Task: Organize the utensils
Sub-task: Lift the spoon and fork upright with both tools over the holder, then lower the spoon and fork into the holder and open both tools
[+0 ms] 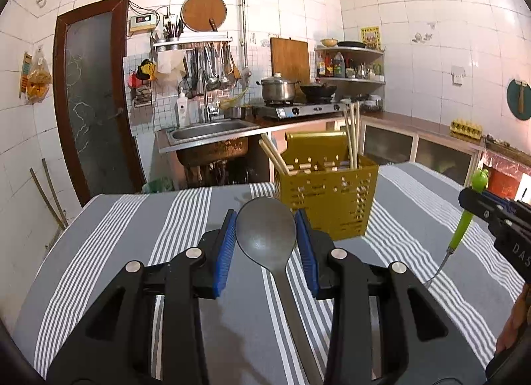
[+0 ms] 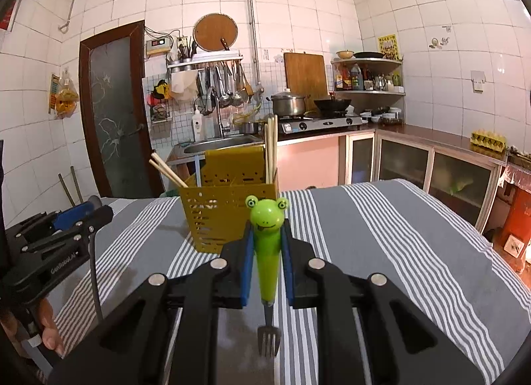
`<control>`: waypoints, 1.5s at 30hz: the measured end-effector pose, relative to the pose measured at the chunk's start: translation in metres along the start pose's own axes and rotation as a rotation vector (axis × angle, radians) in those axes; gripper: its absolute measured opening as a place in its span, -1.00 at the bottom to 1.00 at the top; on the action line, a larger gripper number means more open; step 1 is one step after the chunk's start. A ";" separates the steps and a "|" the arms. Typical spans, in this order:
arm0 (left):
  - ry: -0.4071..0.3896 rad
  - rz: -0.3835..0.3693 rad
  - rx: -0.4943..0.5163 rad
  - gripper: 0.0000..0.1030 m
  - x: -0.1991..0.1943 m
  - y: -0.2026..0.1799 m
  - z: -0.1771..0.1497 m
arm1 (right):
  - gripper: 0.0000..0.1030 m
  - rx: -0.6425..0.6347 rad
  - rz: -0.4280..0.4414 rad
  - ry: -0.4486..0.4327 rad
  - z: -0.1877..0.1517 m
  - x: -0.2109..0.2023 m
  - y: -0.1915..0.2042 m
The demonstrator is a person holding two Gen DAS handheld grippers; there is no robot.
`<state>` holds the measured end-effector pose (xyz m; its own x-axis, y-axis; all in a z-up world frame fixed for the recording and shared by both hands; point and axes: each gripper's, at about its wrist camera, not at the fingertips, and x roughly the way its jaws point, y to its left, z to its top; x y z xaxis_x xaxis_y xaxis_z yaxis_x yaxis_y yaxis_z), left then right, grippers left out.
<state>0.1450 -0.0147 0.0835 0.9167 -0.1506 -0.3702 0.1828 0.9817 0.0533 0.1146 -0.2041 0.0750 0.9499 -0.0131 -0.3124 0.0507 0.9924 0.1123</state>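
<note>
Left tool: your blue pads sit on either side of the bowl of one dark grey spoon, apparently clamped on it, bowl pointing forward and handle trailing back below the tool, above the striped cloth on the counter. Right tool: closed on the green frog-headed handle of one small fork, frog end forward, tines hanging down toward you. Both utensils are held up, short of the yellow perforated caddy, which stands on the cloth just ahead of both tools. Progress, as a judgement: partly done. Count in the caddy: two chopsticks leaning out at its left corner, and what look like three standing at its right; the exact number there is hard to read. Left to do: one spoon and one fork to drop into compartments. No other loose utensils visible on the cloth.
</note>
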 end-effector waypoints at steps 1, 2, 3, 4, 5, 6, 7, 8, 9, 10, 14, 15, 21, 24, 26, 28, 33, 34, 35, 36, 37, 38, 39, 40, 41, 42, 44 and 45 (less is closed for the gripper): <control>-0.008 -0.001 -0.002 -0.33 0.001 0.001 0.004 | -0.69 -0.006 0.001 -0.006 0.003 0.000 0.000; -0.018 -0.003 -0.004 -0.33 0.001 0.002 0.008 | -0.69 -0.009 0.001 -0.011 0.006 0.001 0.002; -0.027 -0.007 -0.004 -0.33 0.003 0.002 0.013 | -0.69 -0.011 0.003 -0.018 0.009 0.001 0.002; -0.035 -0.010 -0.005 -0.33 0.004 0.001 0.019 | -0.69 -0.014 0.004 -0.024 0.014 0.002 0.002; -0.046 -0.018 -0.008 -0.33 0.005 0.001 0.027 | -0.69 -0.015 0.007 -0.031 0.019 0.003 0.002; -0.061 -0.024 -0.009 -0.33 0.006 0.001 0.035 | -0.69 -0.016 0.008 -0.036 0.023 0.004 0.002; -0.074 -0.027 -0.010 -0.33 0.007 0.001 0.042 | -0.69 -0.020 0.011 -0.047 0.031 0.006 0.002; -0.100 -0.030 -0.012 -0.33 0.008 0.000 0.053 | -0.69 -0.023 0.013 -0.056 0.037 0.006 0.003; -0.113 -0.028 -0.011 -0.33 0.010 -0.001 0.061 | -0.69 -0.025 0.015 -0.069 0.044 0.007 0.003; -0.131 -0.026 -0.010 -0.33 0.013 -0.002 0.071 | -0.69 -0.030 0.020 -0.086 0.055 0.008 0.004; -0.197 -0.010 -0.010 -0.33 0.032 -0.007 0.115 | -0.70 -0.042 0.030 -0.148 0.095 0.018 0.010; -0.205 -0.007 -0.014 -0.33 0.036 -0.008 0.123 | -0.70 -0.043 0.030 -0.161 0.102 0.020 0.011; -0.240 0.039 -0.024 -0.32 0.092 -0.014 0.156 | -0.70 -0.022 0.043 -0.196 0.147 0.062 0.017; -0.233 0.059 -0.036 -0.32 0.123 -0.015 0.160 | -0.70 0.006 0.049 -0.207 0.158 0.083 0.016; -0.228 0.071 -0.050 -0.32 0.143 -0.016 0.158 | -0.70 0.022 0.061 -0.198 0.159 0.098 0.016; -0.215 0.071 -0.054 -0.32 0.156 -0.017 0.155 | -0.70 0.021 0.065 -0.183 0.156 0.111 0.018; -0.207 0.109 -0.020 -0.32 0.176 -0.029 0.134 | -0.70 -0.011 0.051 -0.104 0.131 0.143 0.017; -0.198 0.116 -0.008 -0.32 0.179 -0.033 0.129 | -0.70 -0.009 0.049 -0.077 0.125 0.149 0.015; -0.191 0.114 -0.001 -0.32 0.180 -0.035 0.124 | -0.70 -0.008 0.048 -0.057 0.121 0.153 0.013; -0.185 0.114 0.002 -0.32 0.182 -0.036 0.122 | -0.70 -0.007 0.049 -0.032 0.116 0.159 0.011; -0.171 0.113 0.003 -0.32 0.184 -0.036 0.119 | -0.70 -0.006 0.047 -0.015 0.113 0.163 0.010; -0.157 0.111 0.002 -0.32 0.185 -0.036 0.117 | -0.70 -0.006 0.038 0.004 0.108 0.167 0.008; -0.136 0.109 -0.005 -0.31 0.187 -0.033 0.115 | -0.70 -0.008 0.031 0.023 0.105 0.171 0.007; -0.123 0.109 -0.012 -0.31 0.188 -0.030 0.114 | -0.68 -0.008 0.028 0.037 0.103 0.174 0.006; -0.099 0.105 -0.024 -0.31 0.188 -0.025 0.114 | -0.63 -0.012 0.024 0.066 0.101 0.179 0.006; -0.077 0.098 -0.032 -0.30 0.187 -0.021 0.114 | -0.63 -0.016 0.022 0.095 0.099 0.182 0.005; -0.051 0.087 -0.046 -0.21 0.177 -0.012 0.114 | -0.21 -0.020 0.012 0.116 0.098 0.181 0.004; -0.051 0.081 -0.059 -0.06 0.168 -0.007 0.115 | -0.01 -0.022 -0.003 0.107 0.099 0.174 0.003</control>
<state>0.3388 -0.0606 0.1269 0.9447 -0.0744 -0.3195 0.0874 0.9958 0.0262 0.3106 -0.2156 0.1148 0.9111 -0.0045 -0.4122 0.0460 0.9948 0.0907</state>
